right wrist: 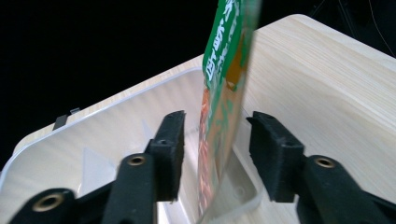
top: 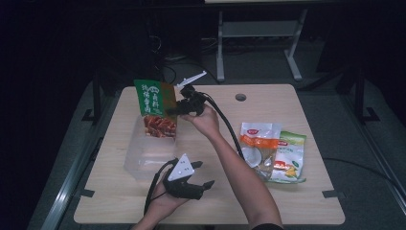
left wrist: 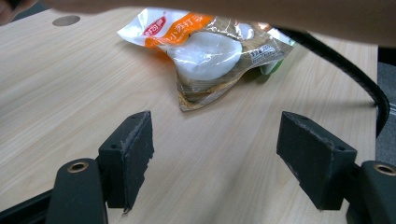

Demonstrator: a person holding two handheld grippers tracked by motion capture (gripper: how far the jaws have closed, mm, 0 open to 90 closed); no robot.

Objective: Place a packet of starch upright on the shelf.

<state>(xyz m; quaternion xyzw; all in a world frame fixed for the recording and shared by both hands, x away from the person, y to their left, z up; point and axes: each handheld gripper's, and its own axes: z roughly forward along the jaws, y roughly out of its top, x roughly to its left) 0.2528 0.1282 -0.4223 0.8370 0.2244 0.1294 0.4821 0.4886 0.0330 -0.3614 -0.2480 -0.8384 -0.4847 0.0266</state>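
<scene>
The green sauce packet (right wrist: 224, 107) is seen upright over the clear plastic bin (top: 143, 160), its lower edge inside the bin's far end. It is flanked by the right gripper (right wrist: 215, 140), whose jaws are parted with a gap on each side, so the packet is no longer pinched and appears released. The first packing step is judged nearly done. Two snack bags (top: 270, 151) are left on the table (top: 297, 201), well apart from the bin. The left gripper (left wrist: 215, 154) is held wide open and empty near the table's front edge.
</scene>
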